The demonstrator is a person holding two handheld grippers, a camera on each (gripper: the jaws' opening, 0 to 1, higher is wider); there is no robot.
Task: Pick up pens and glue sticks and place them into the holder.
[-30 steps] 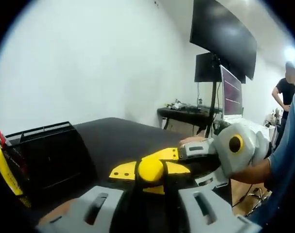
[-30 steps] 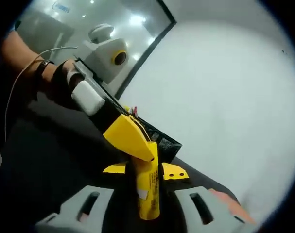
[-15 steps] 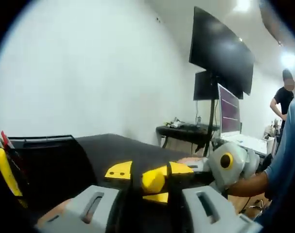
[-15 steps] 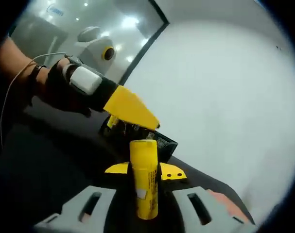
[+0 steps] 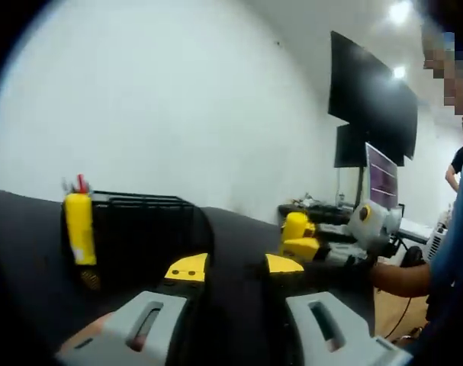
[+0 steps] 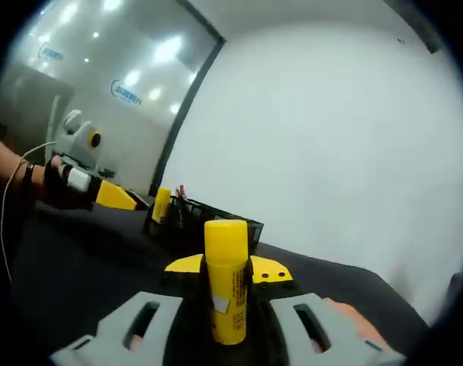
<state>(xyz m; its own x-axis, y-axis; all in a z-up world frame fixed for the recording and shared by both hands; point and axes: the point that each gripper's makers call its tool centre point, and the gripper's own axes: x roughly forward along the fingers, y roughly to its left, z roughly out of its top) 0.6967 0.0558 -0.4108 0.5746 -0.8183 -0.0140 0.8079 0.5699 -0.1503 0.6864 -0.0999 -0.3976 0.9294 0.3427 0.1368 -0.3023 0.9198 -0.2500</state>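
Note:
A yellow glue stick (image 6: 226,282) stands upright between the jaws of my right gripper (image 6: 228,268), which is shut on it. In the left gripper view that same right gripper (image 5: 301,248) reaches in from the right, carrying the glue stick (image 5: 294,226). My left gripper (image 5: 235,267) is open with nothing between its yellow tips. The black mesh holder (image 5: 143,229) stands on the dark table ahead of it. Another yellow glue stick (image 5: 78,227) and a red-tipped pen (image 5: 81,183) stick up at the holder's left end. In the right gripper view the holder (image 6: 216,221) lies beyond the held stick.
The dark table (image 6: 78,267) spreads under both grippers. A hand holds the left gripper (image 6: 133,203) at the left of the right gripper view. Monitors on a stand (image 5: 368,130) and a cluttered side table (image 5: 315,210) sit at the back right, by a white wall.
The left gripper has let go of the glue stick's top and drawn away to the left. The right gripper keeps the stick. Both views have swung, so the holder sits farther off.

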